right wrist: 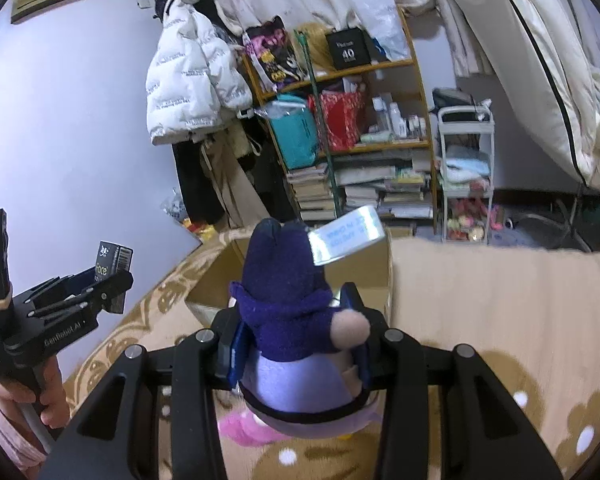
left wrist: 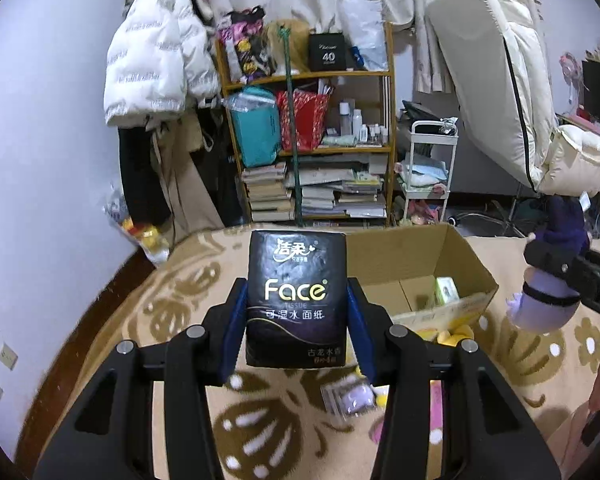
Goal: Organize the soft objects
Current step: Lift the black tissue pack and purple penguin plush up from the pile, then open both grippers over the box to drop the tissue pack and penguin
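A: Item one. Left hand-held gripper [left wrist: 296, 312], clenched on a black soft pack of "Face" facial tissue [left wrist: 296, 300]. The pack stands upright between the blue pads [left wrist: 236, 328], lifted clear of the beige flower-patterned blanket [left wrist: 172, 320].

B: Item two?

A: Right hand-held gripper [right wrist: 296, 344], clenched on a plush doll with a dark purple hooded top and lilac body [right wrist: 296, 320]. A white paper tag [right wrist: 346, 238] sticks up from its head. Also held aloft.

B: Destination?

A: Open brown cardboard box [left wrist: 452, 264], ahead of the left hand-held gripper and to its right; directly ahead of the right one, mostly hidden behind the doll. A small green packet [left wrist: 446, 290] already lies inside.

B: Step in hand?

A: Judged as carry: both items grasped, neither yet over the opening.

B: Next move calls for?

A: Bringing each hand-held gripper forward over the rim, low enough to drop cleanly, then releasing. The two sit near each other, so going one after the other would avoid a knock. More small soft things [left wrist: 352, 398] lie on the blanket below the left hand-held gripper, still to collect.
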`<state>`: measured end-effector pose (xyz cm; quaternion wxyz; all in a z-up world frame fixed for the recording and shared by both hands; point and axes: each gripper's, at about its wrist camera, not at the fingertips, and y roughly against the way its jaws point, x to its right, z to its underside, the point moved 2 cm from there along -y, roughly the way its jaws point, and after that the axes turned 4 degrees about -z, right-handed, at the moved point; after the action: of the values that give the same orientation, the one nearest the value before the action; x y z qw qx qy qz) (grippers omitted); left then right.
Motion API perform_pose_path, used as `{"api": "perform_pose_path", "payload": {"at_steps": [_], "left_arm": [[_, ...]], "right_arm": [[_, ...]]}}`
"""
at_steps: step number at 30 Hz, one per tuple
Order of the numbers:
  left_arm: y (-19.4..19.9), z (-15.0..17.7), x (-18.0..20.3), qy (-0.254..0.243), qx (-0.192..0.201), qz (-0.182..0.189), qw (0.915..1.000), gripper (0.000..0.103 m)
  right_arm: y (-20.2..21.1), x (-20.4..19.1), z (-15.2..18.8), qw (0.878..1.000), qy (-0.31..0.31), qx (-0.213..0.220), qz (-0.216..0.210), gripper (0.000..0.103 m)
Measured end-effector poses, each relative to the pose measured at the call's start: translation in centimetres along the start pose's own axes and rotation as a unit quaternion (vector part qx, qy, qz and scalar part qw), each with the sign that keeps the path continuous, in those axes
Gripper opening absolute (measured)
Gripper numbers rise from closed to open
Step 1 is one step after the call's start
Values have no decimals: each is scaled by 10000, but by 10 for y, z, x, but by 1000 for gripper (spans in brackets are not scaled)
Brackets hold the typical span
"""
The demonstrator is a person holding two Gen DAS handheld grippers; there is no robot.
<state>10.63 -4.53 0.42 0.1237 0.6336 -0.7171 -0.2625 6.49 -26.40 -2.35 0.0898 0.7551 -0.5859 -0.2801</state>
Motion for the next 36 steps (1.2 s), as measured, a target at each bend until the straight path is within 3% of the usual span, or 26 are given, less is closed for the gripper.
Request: {"api": "perform_pose_path", "payload": {"at_steps": [9,13,23,36], "left_arm": [[-31,-30,15,-154,224,181,9995,45],[-51,-24,21,4,190,289,9994,45],[-90,-12,29,-27,-97,493,9987,46],[-114,-1,36,-34,-368,632,9973,46]], "right_arm": [[-27,-3,-34,9996,273,113,42,46],[-36,4,-40,9995,255,208,38,46],[-69,17,-39,9995,292,130,9,46],[-106,31,-23,9993,74,-112,-351,47]]}}
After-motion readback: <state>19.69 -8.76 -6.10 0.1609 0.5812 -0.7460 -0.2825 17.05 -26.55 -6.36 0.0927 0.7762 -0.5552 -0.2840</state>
